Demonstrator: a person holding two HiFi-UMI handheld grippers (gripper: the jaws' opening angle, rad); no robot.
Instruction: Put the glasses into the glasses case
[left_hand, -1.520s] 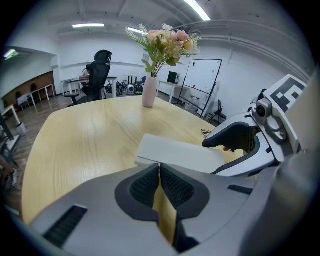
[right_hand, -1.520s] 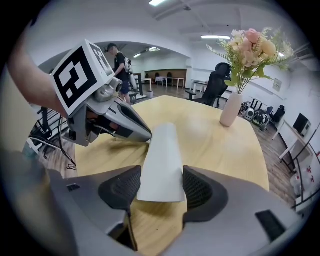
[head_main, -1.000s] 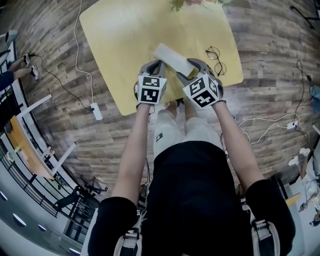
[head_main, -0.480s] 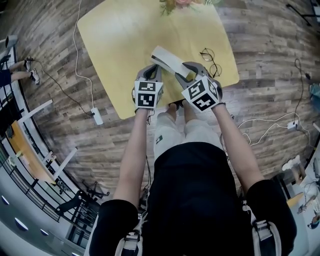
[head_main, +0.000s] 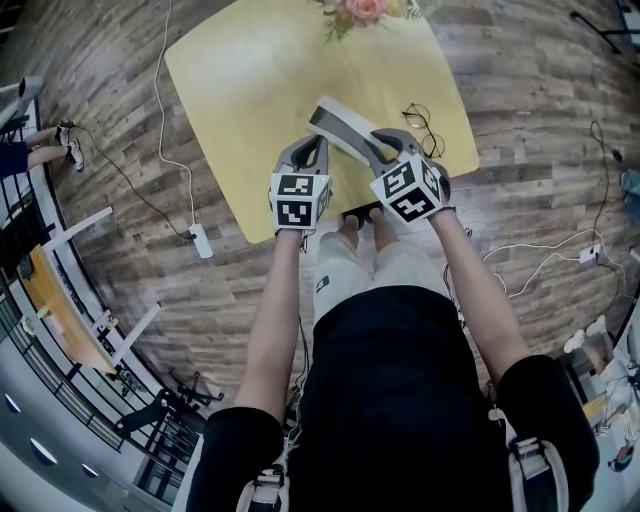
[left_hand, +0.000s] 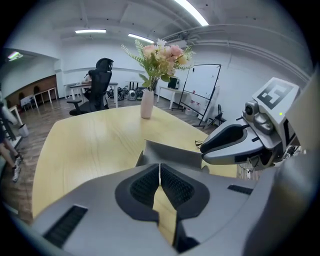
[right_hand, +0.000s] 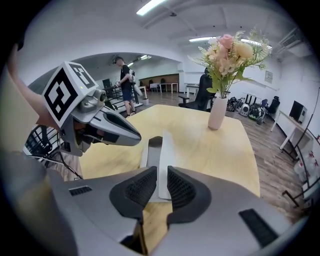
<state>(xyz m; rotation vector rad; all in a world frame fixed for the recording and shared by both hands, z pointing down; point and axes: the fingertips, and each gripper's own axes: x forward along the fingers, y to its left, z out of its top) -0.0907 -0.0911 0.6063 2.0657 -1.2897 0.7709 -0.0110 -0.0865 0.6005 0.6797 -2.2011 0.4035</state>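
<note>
The case (head_main: 338, 126) sits over the near part of the table (head_main: 250, 80), caught between both grippers. The left gripper (left_hand: 160, 172) has its pads pressed together on a thin pale edge of the case, whose grey body spreads just beyond its tips. The right gripper (right_hand: 161, 182) has just been closing its jaws and now pinches the case's white flap, which stands on edge between the pads, with a darker grey part of the case beside it. From the head view the two grippers point toward each other at the case's near end. The glasses (head_main: 425, 125) lie on the table to the right, near the right gripper but apart from the case. A vase (right_hand: 217, 112) of flowers stands at the far side.
</note>
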